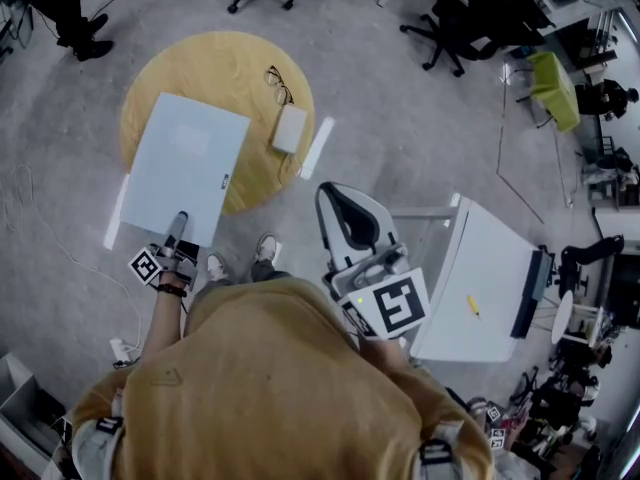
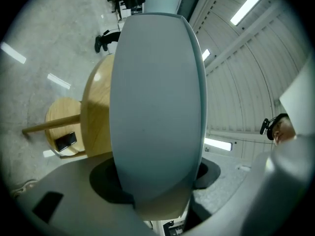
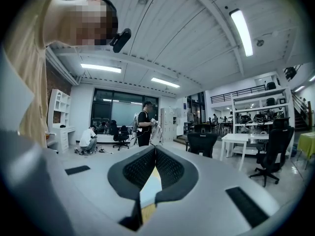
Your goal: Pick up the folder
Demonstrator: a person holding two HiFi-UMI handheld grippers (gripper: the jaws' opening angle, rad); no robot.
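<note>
A pale blue folder (image 1: pixel 190 163) lies across the near edge of a round wooden table (image 1: pixel 200 63), its near end sticking out past the rim. My left gripper (image 1: pixel 178 230) is shut on that near edge. In the left gripper view the folder (image 2: pixel 157 107) fills the middle, clamped between the two jaws of the left gripper (image 2: pixel 155 181), with the table (image 2: pixel 96 117) behind it. My right gripper (image 1: pixel 345 213) is held up in front of the person, away from the folder. Its jaws meet at the tips and hold nothing, as the right gripper view shows (image 3: pixel 155 151).
A pair of glasses (image 1: pixel 279 85) and a small white case (image 1: pixel 290 128) lie on the table's right side. A white desk (image 1: pixel 480 278) stands to the right, and office chairs (image 1: pixel 450 28) at the back. The person's shoes (image 1: pixel 265 248) are by the table.
</note>
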